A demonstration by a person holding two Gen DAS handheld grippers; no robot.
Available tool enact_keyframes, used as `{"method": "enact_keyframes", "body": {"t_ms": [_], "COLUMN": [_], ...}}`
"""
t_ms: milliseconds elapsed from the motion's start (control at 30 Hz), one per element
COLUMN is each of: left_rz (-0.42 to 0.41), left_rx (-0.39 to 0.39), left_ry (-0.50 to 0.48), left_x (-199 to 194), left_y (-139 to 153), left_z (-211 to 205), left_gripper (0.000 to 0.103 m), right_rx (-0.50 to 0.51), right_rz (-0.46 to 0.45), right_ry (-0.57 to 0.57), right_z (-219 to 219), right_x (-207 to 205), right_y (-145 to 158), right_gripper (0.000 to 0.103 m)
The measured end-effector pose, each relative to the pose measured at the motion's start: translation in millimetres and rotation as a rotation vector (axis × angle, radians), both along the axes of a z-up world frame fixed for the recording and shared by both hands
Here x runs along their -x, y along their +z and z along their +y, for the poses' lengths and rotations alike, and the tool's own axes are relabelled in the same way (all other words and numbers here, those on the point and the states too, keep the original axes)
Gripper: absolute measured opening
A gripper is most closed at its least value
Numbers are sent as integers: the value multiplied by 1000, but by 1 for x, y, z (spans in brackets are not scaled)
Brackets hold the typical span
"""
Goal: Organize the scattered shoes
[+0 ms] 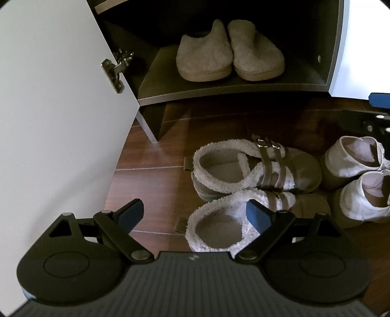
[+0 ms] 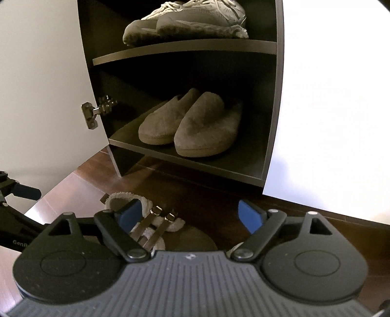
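The pair of fleece-lined tan shoes with double buckle straps (image 1: 253,170) is lying on the dark wooden floor (image 1: 151,170) in front of the cabinet, heels toward me and the two touching side by side, so I am reading them as the next pair to shelve. Just beside them on the right, a pair of white high-top sneakers (image 1: 358,180) is also waiting on the floor. I am holding my left gripper (image 1: 195,214) above the nearer fleece shoe with its jaws spread wide and nothing between the pads; my right gripper (image 2: 190,217) is likewise released and empty, hovering over the buckled shoe's toe. Ahead, the pair of grey felt slippers (image 2: 190,124) is sitting toes-out on the bottom shelf of the dark shoe cabinet (image 2: 185,46), probably placed off-centre to leave room alongside. Grey lace-up trainers (image 2: 187,22) are occupying the shelf above. The white cabinet door (image 1: 56,109) is standing open on its metal hinge (image 1: 114,70), giving both grippers access.
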State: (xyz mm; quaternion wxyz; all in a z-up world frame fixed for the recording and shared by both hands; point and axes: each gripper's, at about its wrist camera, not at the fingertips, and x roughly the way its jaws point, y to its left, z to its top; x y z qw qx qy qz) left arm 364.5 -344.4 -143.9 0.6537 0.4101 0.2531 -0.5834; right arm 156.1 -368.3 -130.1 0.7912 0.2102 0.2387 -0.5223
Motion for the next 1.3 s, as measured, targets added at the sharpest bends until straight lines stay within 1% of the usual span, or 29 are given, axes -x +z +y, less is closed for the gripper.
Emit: {"method": "enact_keyframes", "body": {"t_ms": [767, 1167, 1300], "left_rz": [20, 34, 42], "left_rx": [-9, 36, 78], "left_ry": [5, -6, -13], "left_x": [-2, 6, 9], "left_y": [-2, 17, 34], "left_z": [0, 1, -3], "left_gripper": [93, 93, 93], "right_rx": [-11, 17, 37], "right_rz": [12, 7, 1], "right_ry": [-10, -24, -39], "right_z": [1, 7, 9], "right_x": [0, 0, 2], "right_y": [-5, 7, 18], "right_gripper": [90, 92, 93]}}
